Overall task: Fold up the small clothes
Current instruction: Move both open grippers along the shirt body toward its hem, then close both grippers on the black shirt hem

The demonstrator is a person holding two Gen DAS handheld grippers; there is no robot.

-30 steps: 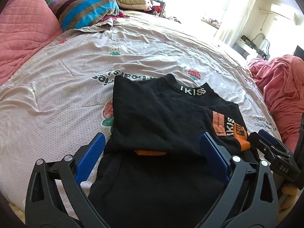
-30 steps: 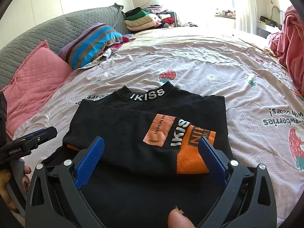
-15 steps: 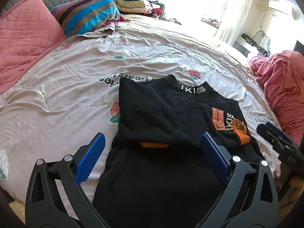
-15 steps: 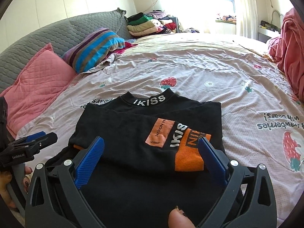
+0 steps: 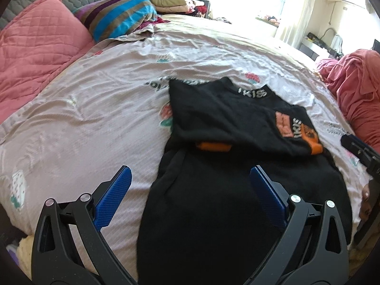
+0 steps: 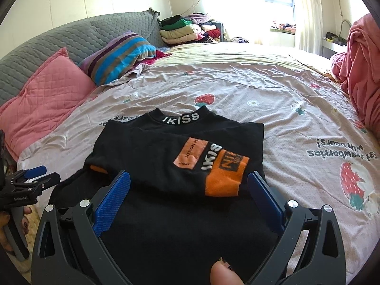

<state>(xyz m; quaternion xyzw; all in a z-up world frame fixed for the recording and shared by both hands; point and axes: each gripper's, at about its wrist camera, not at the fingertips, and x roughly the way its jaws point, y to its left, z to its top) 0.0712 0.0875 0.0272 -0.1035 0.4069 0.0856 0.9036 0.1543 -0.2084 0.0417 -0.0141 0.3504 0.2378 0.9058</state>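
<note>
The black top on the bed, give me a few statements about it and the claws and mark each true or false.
1. The black top lies on the bedsheet with its sleeves folded across the body. True.
2. The right claw is shut on the orange cuff. False: its jaws stand open with nothing between them.
3. The collar reads IKISS. True.
4. The left claw grips the hem. False: it is open, holding nothing.
5. The striped pillow lies on the top. False: it sits far off by the grey headboard.
</note>
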